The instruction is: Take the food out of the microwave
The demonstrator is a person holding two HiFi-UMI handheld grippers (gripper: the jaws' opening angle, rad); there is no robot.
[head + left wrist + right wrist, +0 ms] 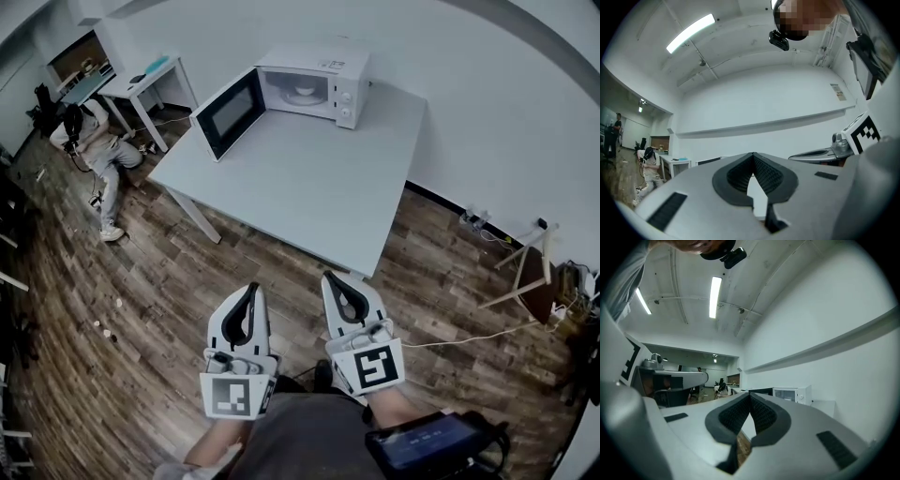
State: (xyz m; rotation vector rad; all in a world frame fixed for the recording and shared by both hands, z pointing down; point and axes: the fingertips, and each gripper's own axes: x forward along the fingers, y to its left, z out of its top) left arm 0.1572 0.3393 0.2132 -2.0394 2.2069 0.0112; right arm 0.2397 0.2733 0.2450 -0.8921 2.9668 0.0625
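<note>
The left gripper [251,289] has its jaws closed on nothing. Well ahead on the table [309,197], the microwave [333,80] stands with its door [230,114] open and the food [302,95] inside. The right gripper [331,278] is likewise closed and empty.

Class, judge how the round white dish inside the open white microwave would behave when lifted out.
The round white dish looks rigid, so it should keep its shape. Its smooth surface may slip. Low and wide, it probably won't tip.
</note>
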